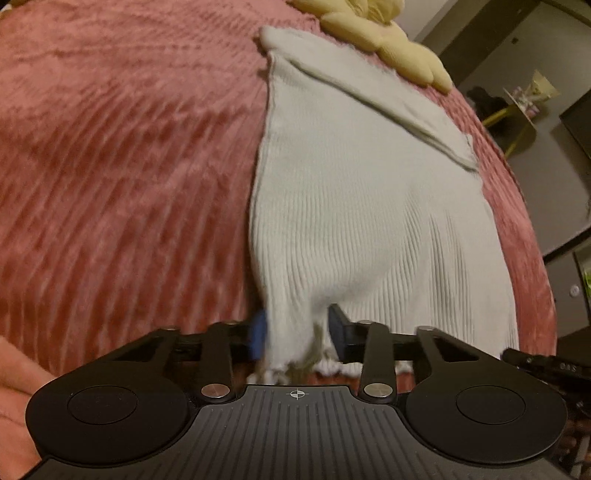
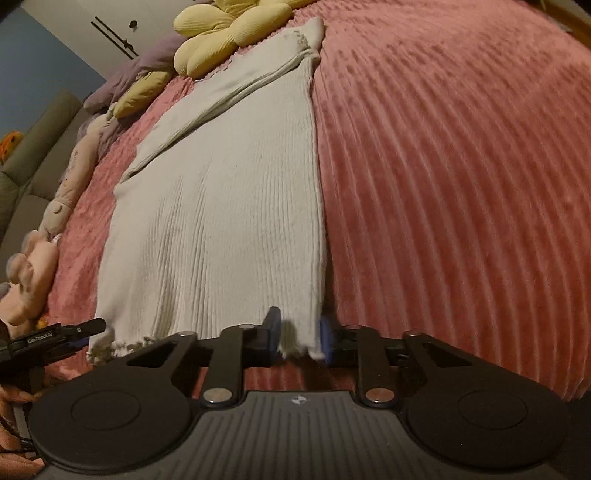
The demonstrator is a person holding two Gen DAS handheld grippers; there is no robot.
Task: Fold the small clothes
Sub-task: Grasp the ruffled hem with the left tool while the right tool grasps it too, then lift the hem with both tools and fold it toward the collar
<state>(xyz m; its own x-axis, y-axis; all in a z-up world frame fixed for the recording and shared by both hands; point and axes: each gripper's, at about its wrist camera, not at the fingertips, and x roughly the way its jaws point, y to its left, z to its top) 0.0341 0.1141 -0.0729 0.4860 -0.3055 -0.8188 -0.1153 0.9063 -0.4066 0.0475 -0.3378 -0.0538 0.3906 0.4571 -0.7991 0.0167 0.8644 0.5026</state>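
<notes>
A pale grey-green ribbed knit garment (image 1: 362, 206) lies lengthwise on the pink ribbed bedspread (image 1: 122, 177), with a sleeve folded across its far part. My left gripper (image 1: 297, 334) is at its near left hem corner, jaws apart with the frilled hem between the blue pads. The garment also shows in the right wrist view (image 2: 221, 221). My right gripper (image 2: 299, 334) is at the near right hem corner, jaws apart with the corner between the pads. The left gripper's tip (image 2: 74, 332) shows at the left of the right wrist view.
A yellow flower-shaped cushion (image 2: 225, 33) lies past the garment's far end. Plush toys (image 2: 55, 206) and a purple pillow (image 2: 140, 70) line the bed's left edge. A small yellow side table (image 1: 524, 107) stands beyond the bed. The bedspread (image 2: 461, 184) extends wide to the right.
</notes>
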